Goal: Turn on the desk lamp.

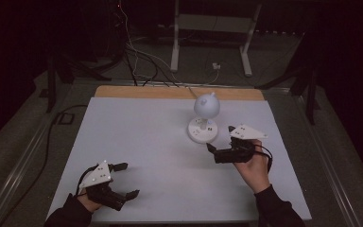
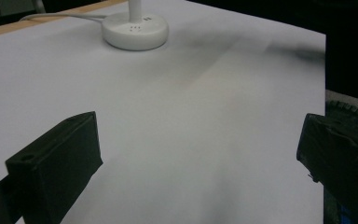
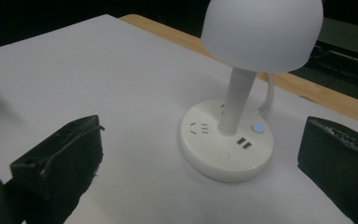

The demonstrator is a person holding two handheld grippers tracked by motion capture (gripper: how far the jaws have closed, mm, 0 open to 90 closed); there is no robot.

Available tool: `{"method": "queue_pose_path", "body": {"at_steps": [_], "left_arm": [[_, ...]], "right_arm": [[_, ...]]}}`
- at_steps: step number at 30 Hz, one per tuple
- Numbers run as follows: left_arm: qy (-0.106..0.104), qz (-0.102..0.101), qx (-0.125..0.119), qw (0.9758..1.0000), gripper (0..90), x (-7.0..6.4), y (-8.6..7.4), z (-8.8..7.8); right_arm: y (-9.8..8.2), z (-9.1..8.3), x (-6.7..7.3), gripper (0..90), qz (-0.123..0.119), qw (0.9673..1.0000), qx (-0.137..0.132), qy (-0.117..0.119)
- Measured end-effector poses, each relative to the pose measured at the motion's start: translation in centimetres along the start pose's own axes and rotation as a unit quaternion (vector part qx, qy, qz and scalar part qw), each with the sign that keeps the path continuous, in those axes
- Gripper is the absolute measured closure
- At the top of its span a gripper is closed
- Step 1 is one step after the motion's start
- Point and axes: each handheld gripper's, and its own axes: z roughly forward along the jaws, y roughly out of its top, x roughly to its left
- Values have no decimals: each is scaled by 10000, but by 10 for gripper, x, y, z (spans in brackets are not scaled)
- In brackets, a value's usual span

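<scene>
Right gripper view: we hold the right claw (image 3: 200, 154) spread apart facing the lamp (image 3: 242, 93) base, likely for its button, while the left claw (image 1: 123, 182) idles apart on the tabletop (image 1: 146, 142).

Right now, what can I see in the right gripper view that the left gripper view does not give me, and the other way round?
The right gripper view alone gives the lamp's white dome shade, a lit blue button, two USB ports and socket holes on the base. The left gripper view alone gives the table's near right corner. Both share the round white lamp base, its stem, the white tabletop, the wooden edge, and open black jaws.
</scene>
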Motion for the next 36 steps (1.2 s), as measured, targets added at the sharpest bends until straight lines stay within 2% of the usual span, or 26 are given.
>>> {"method": "queue_pose_path", "body": {"at_steps": [8, 14, 18, 32, 34, 35, 36], "left_arm": [[-2, 3, 7, 10000, 2, 0, 0, 0], [-11, 4, 4, 10000, 2, 0, 0, 0], [-7, 9, -6, 10000, 2, 0, 0, 0], [-26, 5, 6, 10000, 2, 0, 0, 0], [-44, -3, -16, 10000, 2, 0, 0, 0], [-54, -8, -22, 10000, 2, 0, 0, 0], [-48, -13, -15, 10000, 2, 0, 0, 0]], "right_arm": [[1, 14, -6, 0, 32, 9999, 6, -141], [0, 28, -9, 0, 88, 9996, 161, -204], [-1, 37, -10, 0, 65, 9995, 212, -202], [-9, 61, -19, 0, 327, 9989, 322, -136], [-11, 66, -20, 0, 284, 9988, 364, -175], [-12, 69, -18, 0, 317, 9982, 350, -370], [-12, 69, -18, 0, 317, 9982, 350, -370]]}}
